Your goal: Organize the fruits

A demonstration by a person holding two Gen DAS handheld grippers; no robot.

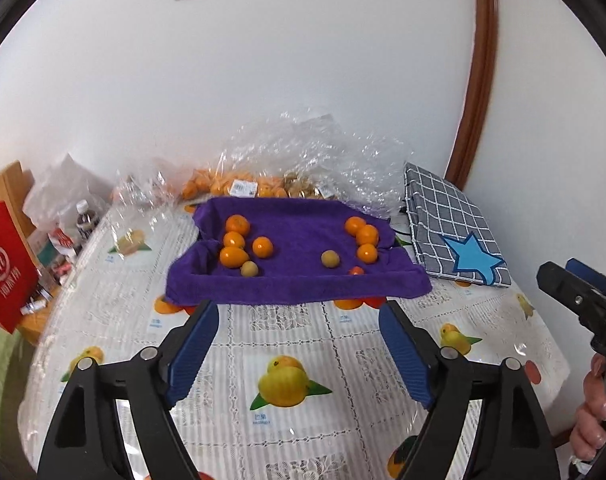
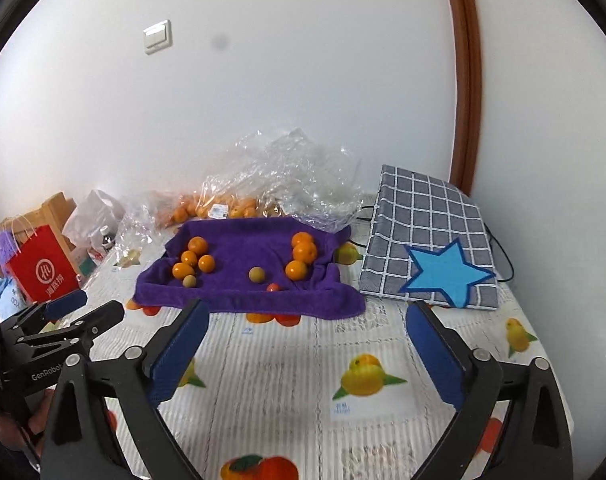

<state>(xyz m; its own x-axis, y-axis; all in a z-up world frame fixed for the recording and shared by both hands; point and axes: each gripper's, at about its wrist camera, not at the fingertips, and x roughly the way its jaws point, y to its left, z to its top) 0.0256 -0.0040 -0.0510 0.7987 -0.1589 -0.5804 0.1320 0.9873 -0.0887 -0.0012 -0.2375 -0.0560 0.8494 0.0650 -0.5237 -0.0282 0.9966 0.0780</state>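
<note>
Both tongs apart and empty, left tongs (image 1: pixel 299 312) and right tongs (image 2: pixel 307 312), above the table (image 1: pixel 303 344). Oranges (image 1: pixel 239 246) clustered at either end of the purple towel (image 1: pixel 295 292) (two dull fruits between). Best approached low, one fruit centred between pads, squeezed gently.

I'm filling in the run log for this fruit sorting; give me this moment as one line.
left gripper: open, empty | right gripper: open, empty | purple terry towel: loose orange tangerines in two clusters
</note>
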